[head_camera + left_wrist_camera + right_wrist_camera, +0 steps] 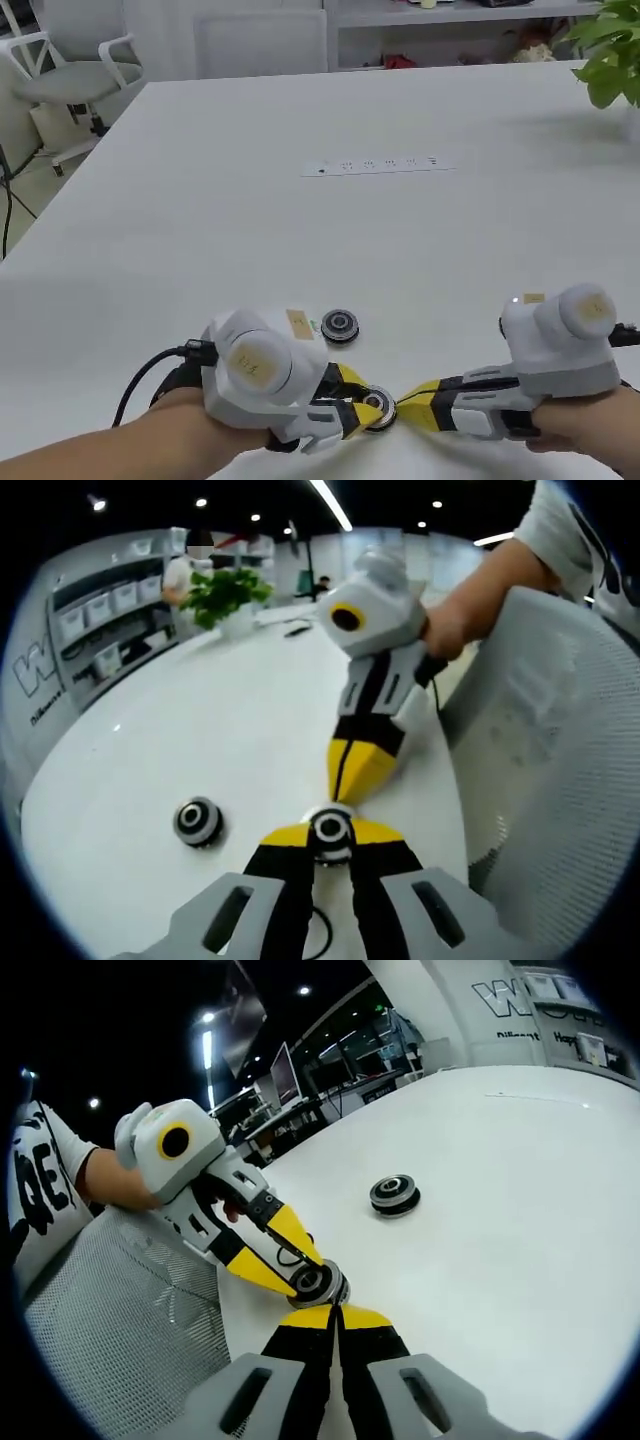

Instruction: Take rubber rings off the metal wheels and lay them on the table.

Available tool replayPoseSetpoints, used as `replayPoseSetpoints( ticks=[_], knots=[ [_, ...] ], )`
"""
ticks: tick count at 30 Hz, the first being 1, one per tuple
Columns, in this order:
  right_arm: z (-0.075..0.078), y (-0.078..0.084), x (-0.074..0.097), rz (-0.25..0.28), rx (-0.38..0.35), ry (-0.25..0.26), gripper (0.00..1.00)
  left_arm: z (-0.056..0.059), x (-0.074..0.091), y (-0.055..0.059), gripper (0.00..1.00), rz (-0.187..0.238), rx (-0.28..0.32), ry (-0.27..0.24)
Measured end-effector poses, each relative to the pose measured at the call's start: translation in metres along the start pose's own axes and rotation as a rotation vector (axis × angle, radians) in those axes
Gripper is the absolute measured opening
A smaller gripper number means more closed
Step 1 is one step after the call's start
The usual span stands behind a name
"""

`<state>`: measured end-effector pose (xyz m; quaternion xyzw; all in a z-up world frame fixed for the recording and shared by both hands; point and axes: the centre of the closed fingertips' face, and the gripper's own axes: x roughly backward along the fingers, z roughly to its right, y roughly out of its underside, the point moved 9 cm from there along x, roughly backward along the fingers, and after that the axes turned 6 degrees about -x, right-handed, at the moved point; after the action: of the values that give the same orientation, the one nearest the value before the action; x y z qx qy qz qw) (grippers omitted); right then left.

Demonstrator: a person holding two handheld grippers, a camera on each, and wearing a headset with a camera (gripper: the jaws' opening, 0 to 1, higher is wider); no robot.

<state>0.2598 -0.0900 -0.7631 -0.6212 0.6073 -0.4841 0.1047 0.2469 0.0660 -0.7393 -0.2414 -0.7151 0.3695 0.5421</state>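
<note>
A small metal wheel (pixel 378 408) with a dark rubber ring is clamped between the yellow tips of my left gripper (pixel 365 405) near the table's front edge. In the left gripper view the same wheel (pixel 331 828) sits in that gripper (pixel 331 834). My right gripper (pixel 405 407) comes in from the right, jaws shut, tips touching the wheel's rim. In the right gripper view its own tips (pixel 335 1310) meet just below the wheel (pixel 315 1282); I cannot tell whether they pinch the ring. A second wheel (pixel 340 326) lies flat on the white table (pixel 300 230), a little beyond.
A flush socket strip (pixel 378 165) lies mid-table. A green plant (pixel 610 50) stands at the far right corner and a white chair (pixel 70 80) stands beyond the far left edge. A small yellow tag (pixel 298 321) lies beside the second wheel. A mesh chair back (pixel 560 780) is behind me.
</note>
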Motion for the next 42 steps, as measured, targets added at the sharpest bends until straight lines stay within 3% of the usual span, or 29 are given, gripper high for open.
replayPoseSetpoints(
  ticks=[4,17,42],
  knots=[
    [0.0008,-0.0016,0.0009,0.027,-0.041,-0.009,0.0,0.0001,-0.0001,-0.0004,0.13,-0.004,0.001,0.0],
    [-0.0035,-0.0046,0.0026,0.052,-0.047,-0.031,0.0,0.0004,-0.0002,-0.001,0.13,-0.012,0.0,-0.005],
    [-0.0087,-0.0066,-0.0001,0.045,-0.023,-0.059,0.0,0.0009,-0.0007,-0.0008,0.13,-0.012,0.004,-0.006]
  ],
)
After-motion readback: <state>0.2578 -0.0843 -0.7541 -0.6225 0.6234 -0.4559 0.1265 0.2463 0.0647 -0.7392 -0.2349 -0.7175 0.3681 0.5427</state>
